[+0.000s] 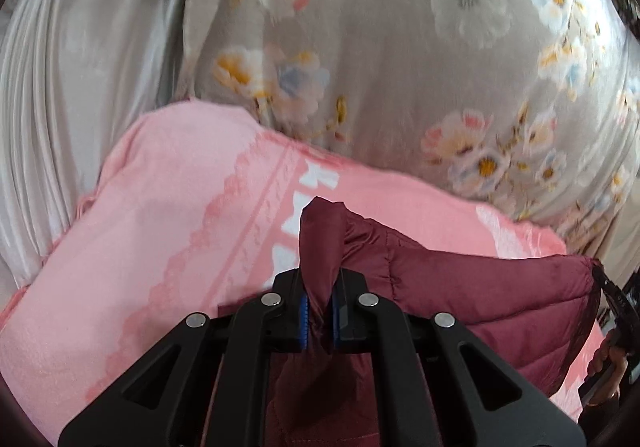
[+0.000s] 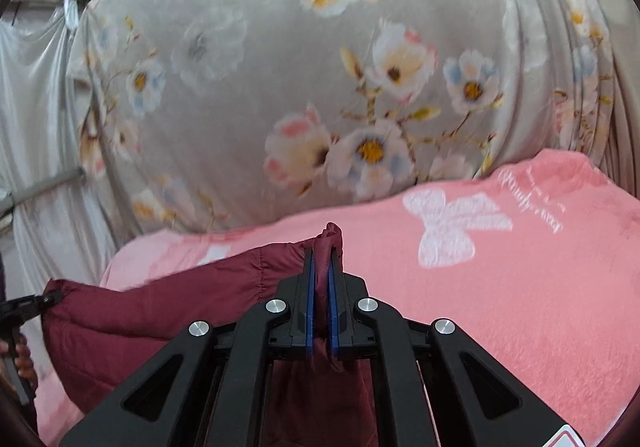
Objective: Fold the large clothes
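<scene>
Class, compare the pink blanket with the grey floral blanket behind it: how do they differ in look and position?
The pink plush blanket is pink with white bows; the grey floral blanket is grey with pastel flowers. The pink one lies nearer, directly under the held maroon quilted jacket; the grey one sits farther back, bulging higher. Both look like soft, plush bedding.

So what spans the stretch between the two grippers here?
The quilted maroon puffer jacket spans it. The left gripper and right gripper each pinch an end above the pink blanket. Both wrist views show this.
</scene>
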Tool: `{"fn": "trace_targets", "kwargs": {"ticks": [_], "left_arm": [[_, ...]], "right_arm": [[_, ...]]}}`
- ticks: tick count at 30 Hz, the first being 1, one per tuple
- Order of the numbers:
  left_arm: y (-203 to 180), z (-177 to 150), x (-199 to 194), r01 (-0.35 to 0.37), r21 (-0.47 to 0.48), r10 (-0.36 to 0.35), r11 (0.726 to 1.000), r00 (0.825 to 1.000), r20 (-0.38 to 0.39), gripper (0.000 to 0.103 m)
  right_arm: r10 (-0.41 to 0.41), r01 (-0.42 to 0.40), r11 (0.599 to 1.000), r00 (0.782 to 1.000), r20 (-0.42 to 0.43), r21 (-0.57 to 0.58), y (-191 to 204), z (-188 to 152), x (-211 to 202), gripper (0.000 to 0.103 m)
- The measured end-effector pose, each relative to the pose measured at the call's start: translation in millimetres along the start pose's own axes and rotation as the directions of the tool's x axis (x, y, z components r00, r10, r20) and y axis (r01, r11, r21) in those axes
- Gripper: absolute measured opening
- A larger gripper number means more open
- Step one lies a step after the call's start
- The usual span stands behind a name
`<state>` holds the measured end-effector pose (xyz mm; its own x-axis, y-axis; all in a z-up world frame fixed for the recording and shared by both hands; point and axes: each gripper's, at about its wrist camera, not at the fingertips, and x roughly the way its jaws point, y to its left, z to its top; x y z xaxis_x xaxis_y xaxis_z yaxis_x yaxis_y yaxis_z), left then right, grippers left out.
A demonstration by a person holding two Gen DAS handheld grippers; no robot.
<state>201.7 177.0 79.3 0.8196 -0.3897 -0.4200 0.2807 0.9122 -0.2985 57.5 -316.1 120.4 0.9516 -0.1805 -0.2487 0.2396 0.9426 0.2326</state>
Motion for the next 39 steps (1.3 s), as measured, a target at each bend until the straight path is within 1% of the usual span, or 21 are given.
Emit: {"fn": "trace_targets", "kwargs": {"ticks": [3,5,7,8,9,10,11,13,14,18,23,25,26,27,28,30,32,33,35,37,39], "left_arm": [[-6,27,35,-0.020,-0.027,0.020,0.999,1.000,-0.017,0.007],[-14,36,81,-0.084,-0.009,0.083,0.996,0.994,-0.069,0.007],[-17,28,125,-0.134,0.015,0.135,0.991,0.980,-0.146,0.007],[-16,21,146,-0.166,0.038,0.170,0.985,0.967,-0.190,0.007],[-12,9,169,-0.200,0.053,0.207,0.978,0.946,-0.251,0.007],[-4,-5,185,-0.218,0.058,0.225,0.974,0.922,-0.316,0.007],[3,-17,191,-0.222,0.048,0.225,0.974,0.908,-0.354,0.007],[22,-48,194,-0.218,0.045,0.216,0.975,0.879,-0.425,0.007],[28,-59,192,-0.212,0.047,0.211,0.976,0.874,-0.439,0.007],[34,-81,183,-0.209,0.060,0.214,0.976,0.881,-0.422,0.008],[20,-86,191,-0.257,0.148,0.295,0.955,0.877,-0.380,0.011],[17,-81,189,-0.280,0.172,0.325,0.945,0.866,-0.379,0.021],[16,-78,184,-0.302,0.182,0.350,0.936,0.861,-0.370,0.038],[15,-72,171,-0.316,0.189,0.364,0.930,0.866,-0.343,0.054],[14,-65,156,-0.310,0.180,0.353,0.934,0.883,-0.310,0.060],[7,-49,130,-0.289,0.159,0.322,0.944,0.912,-0.254,0.063],[-7,-34,117,-0.265,0.156,0.296,0.952,0.926,-0.233,0.063],[-24,-26,116,-0.225,0.160,0.258,0.961,0.938,-0.233,0.063],[-55,-21,126,-0.152,0.174,0.193,0.973,0.947,-0.257,0.063],[-84,-27,145,-0.102,0.177,0.152,0.979,0.942,-0.300,0.063],[-112,-40,172,-0.087,0.209,0.155,0.974,0.929,-0.335,0.063]], "right_arm": [[-0.062,0.066,0.997,0.995,-0.082,0.039,-5,7,60,0.004],[-0.085,0.100,0.992,0.980,-0.182,0.072,-11,-5,110,0.004],[-0.126,0.150,0.986,0.953,-0.276,0.067,-15,-27,150,0.004],[-0.149,0.175,0.983,0.929,-0.339,0.049,-17,-42,169,0.004],[-0.164,0.194,0.980,0.904,-0.394,0.036,-20,-56,180,0.003],[-0.171,0.203,0.979,0.883,-0.437,0.028,-22,-69,186,0.003],[-0.172,0.206,0.978,0.866,-0.470,0.021,-25,-83,186,0.003],[-0.171,0.195,0.981,0.848,-0.502,-0.005,-26,-101,177,0.003],[-0.164,0.180,0.983,0.844,-0.511,-0.019,-26,-110,169,0.003],[-0.209,0.178,0.978,0.839,-0.502,-0.109,-15,-123,154,0.003],[-0.227,0.173,0.973,0.820,-0.525,-0.151,-11,-122,166,0.009],[-0.225,0.178,0.974,0.821,-0.525,-0.139,-12,-115,162,0.012],[-0.212,0.178,0.977,0.831,-0.514,-0.115,-13,-108,153,0.015],[-0.193,0.176,0.981,0.850,-0.490,-0.081,-13,-101,141,0.022],[-0.183,0.176,0.983,0.872,-0.455,-0.057,-10,-93,128,0.032],[-0.163,0.152,0.987,0.904,-0.396,-0.058,3,-79,112,0.038],[-0.092,0.063,0.994,0.922,-0.376,-0.090,35,-69,108,0.038],[-0.066,0.021,0.992,0.920,-0.387,-0.121,55,-70,111,0.038],[-0.028,-0.058,0.980,0.905,-0.425,-0.188,96,-77,124,0.037],[-0.001,-0.120,0.965,0.887,-0.462,-0.233,131,-91,139,0.031],[0.006,-0.153,0.955,0.866,-0.500,-0.254,154,-108,158,0.030]]}}
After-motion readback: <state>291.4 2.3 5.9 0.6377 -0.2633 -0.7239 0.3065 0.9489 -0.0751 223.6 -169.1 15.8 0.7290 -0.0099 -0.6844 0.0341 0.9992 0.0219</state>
